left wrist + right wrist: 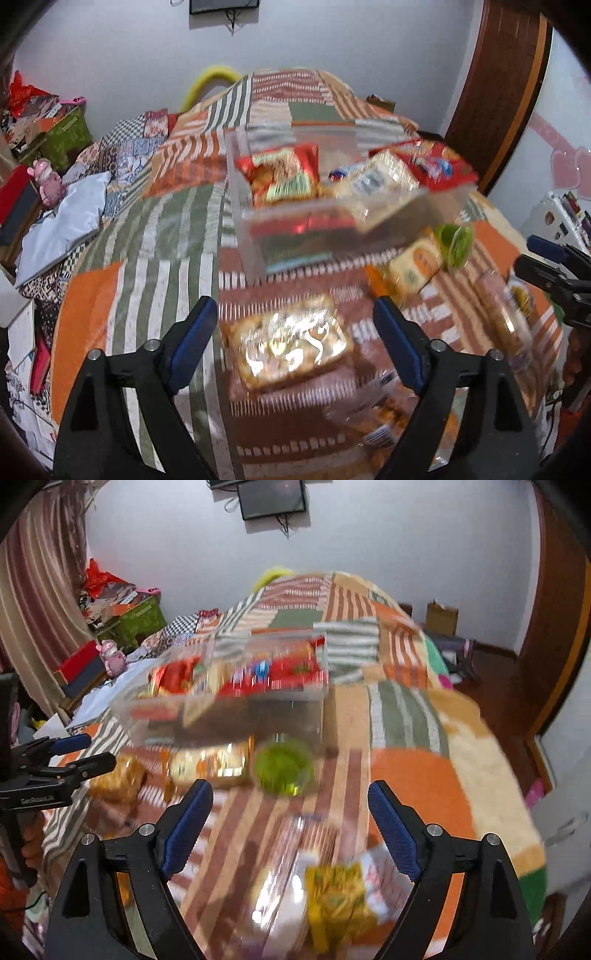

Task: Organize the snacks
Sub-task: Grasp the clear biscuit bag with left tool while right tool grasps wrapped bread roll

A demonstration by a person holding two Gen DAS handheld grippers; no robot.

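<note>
Both tongs spread, empty: left tongs (295, 347) hover over a clear-wrapped golden snack tray (290, 347) at lower centre; right tongs (291, 827) over a yellow-labelled clear packet (332, 897). Clear plastic bin (332, 206), mid-frame on the patchwork bed (162, 221), is part-filled. Judged: collection under way; next, descend and pinch.

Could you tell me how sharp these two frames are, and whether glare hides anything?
Left wrist view: motion blur smears the clear box; glare whites out the wrapped snack between the open left gripper. Right wrist view: blurrier still, the green cup and yellow packet are smudged; the open right gripper stays crisp.
</note>
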